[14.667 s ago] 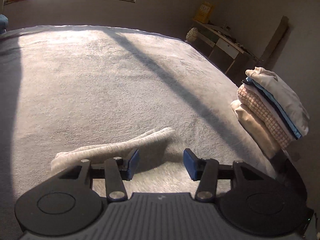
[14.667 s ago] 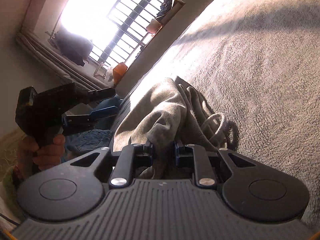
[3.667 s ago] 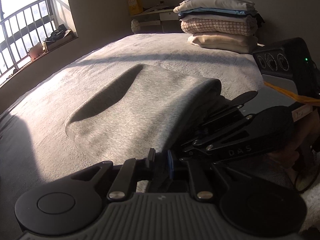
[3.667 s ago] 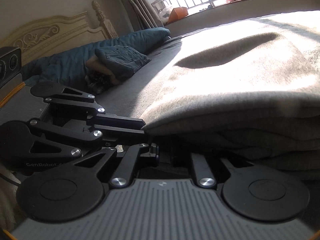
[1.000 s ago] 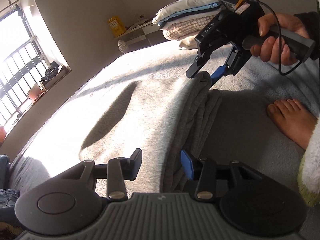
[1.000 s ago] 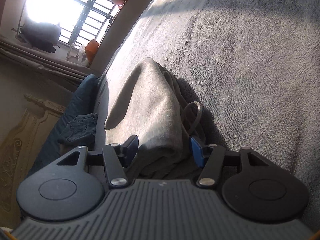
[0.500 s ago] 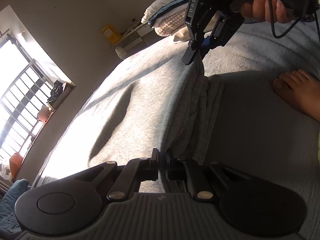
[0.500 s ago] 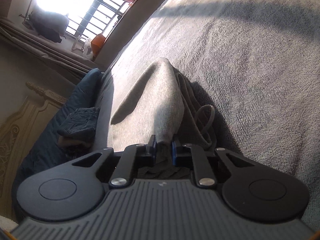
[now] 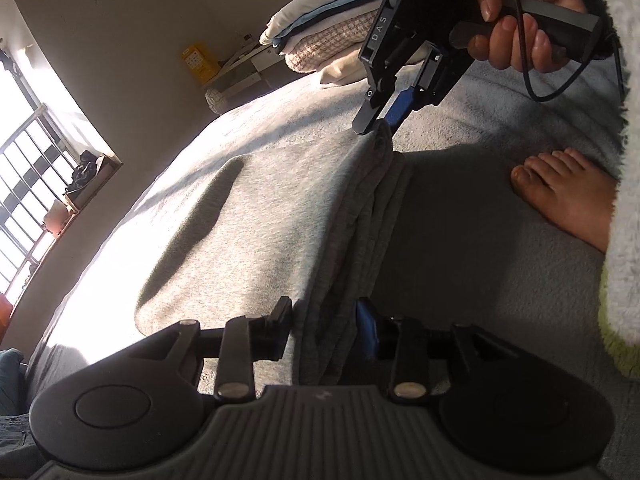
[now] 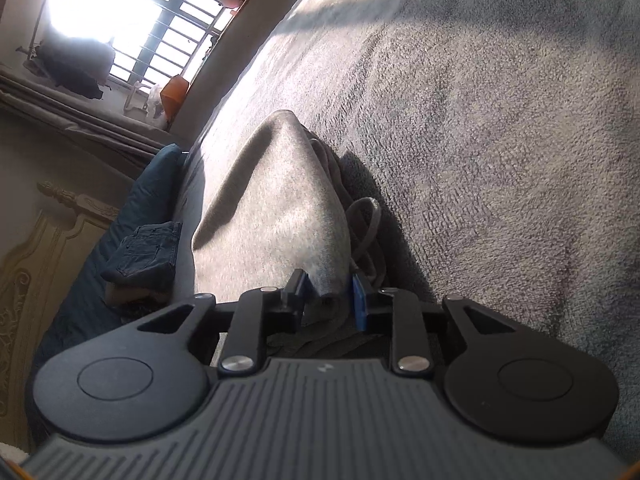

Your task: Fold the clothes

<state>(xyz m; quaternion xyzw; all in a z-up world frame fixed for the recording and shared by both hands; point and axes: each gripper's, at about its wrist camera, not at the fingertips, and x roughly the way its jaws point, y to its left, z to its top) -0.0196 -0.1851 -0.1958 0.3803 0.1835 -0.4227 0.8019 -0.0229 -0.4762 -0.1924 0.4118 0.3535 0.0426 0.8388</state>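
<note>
Sunlight from a barred window falls across a bed covered with a grey fleece blanket. On that blanket lies a folded grey garment, its stacked edges running in a ridge between the two claws.

At the near end of the ridge, the left claw straddles the layered edge. Its jaws are opening; the cloth sits between them, and the blue pad on one side stands just off the fabric rather than pinching it.

At the far end, a hand holds the right claw by its black handle, tips pointing down onto the peak of the fabric. From its own camera, the right claw has the rounded end of the garment between its blue pads, and its jaws are opening too; the fabric fills most of the gap, so whether the pads press on it cannot be told for sure. A loop of cord from the garment lies beside the fold on the blanket.

A bare foot rests on the bed just beside the garment. Behind the right claw, a stack of folded clothes sits at the bed's edge. Toward the carved headboard, folded jeans lie on a dark blue quilt.
</note>
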